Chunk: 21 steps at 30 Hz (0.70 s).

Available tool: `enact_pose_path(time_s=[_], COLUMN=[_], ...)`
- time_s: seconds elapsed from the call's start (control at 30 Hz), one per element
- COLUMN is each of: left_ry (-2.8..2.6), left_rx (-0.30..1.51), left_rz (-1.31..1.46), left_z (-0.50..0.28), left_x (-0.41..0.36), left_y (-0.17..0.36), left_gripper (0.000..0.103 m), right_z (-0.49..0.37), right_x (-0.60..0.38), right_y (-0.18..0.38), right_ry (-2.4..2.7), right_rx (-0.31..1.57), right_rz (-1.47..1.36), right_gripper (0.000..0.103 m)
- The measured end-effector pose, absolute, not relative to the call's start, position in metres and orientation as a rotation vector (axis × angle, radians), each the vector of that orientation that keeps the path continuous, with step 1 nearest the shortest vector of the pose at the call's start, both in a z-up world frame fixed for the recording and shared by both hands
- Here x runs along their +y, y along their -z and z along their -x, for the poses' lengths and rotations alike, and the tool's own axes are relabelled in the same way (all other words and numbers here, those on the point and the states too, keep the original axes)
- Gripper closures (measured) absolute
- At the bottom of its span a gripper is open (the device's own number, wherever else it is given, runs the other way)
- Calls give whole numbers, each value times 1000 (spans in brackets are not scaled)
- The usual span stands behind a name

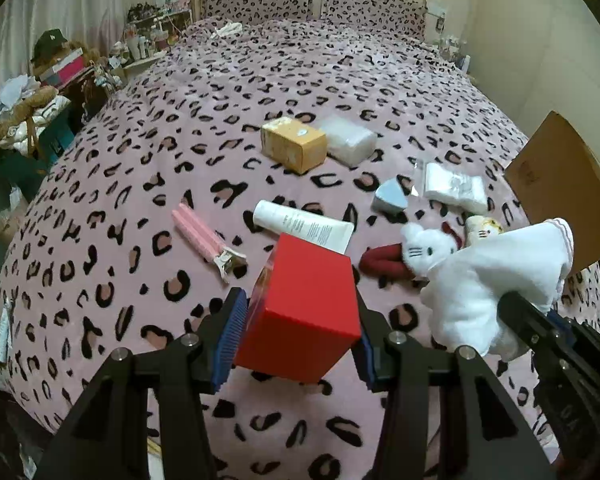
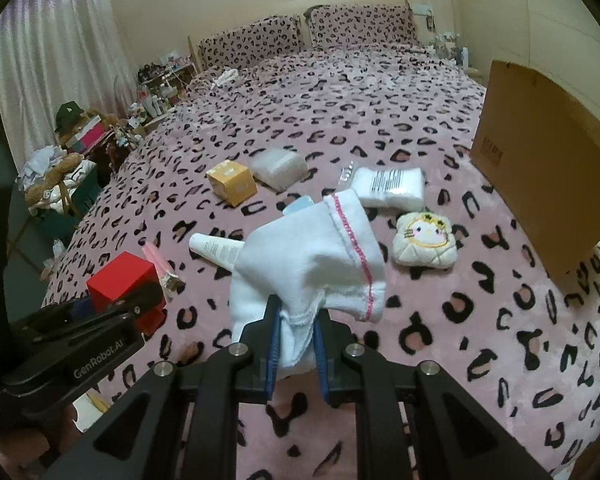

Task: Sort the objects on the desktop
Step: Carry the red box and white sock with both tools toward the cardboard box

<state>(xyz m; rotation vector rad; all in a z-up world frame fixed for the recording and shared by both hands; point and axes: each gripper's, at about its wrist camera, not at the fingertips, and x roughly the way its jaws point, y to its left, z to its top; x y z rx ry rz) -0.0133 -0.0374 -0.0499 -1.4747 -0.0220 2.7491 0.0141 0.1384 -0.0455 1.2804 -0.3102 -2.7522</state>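
My left gripper point(image 1: 300, 336) is shut on a red box point(image 1: 302, 304) and holds it above the leopard-print bedspread point(image 1: 220, 92); the box also shows in the right wrist view point(image 2: 124, 280). My right gripper point(image 2: 296, 344) is shut on a white Hello Kitty cloth point(image 2: 312, 264), lifted off the bed; it shows at the right of the left wrist view point(image 1: 480, 276). On the bed lie a white tube point(image 1: 304, 226), a pink hair clip point(image 1: 200, 236), a yellow box point(image 1: 294, 144), a clear packet point(image 1: 350, 140), a white pad pack point(image 2: 392, 186) and a Hello Kitty pouch point(image 2: 426, 246).
An open cardboard box point(image 2: 540, 184) stands on the bed at the right. A grey-blue wedge point(image 1: 390, 198) lies by the white pack. A red item point(image 1: 384, 262) lies under the cloth. Cluttered shelves and bags point(image 1: 32, 112) line the bed's left side.
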Motion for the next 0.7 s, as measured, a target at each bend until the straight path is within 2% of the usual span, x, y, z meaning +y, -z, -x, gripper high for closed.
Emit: enact_pose_path(time_s=[0.7], left_ry=[-2795], left_rx=[-5], left_rz=[1399], left_z=[-10], left_x=[-17], left_y=[1], left_gripper=[54], right_z=[-38], right_x=[153], right_y=[3], right_ry=[2796], right_rx=[-311], right_rz=[-1193], right_gripper=[88])
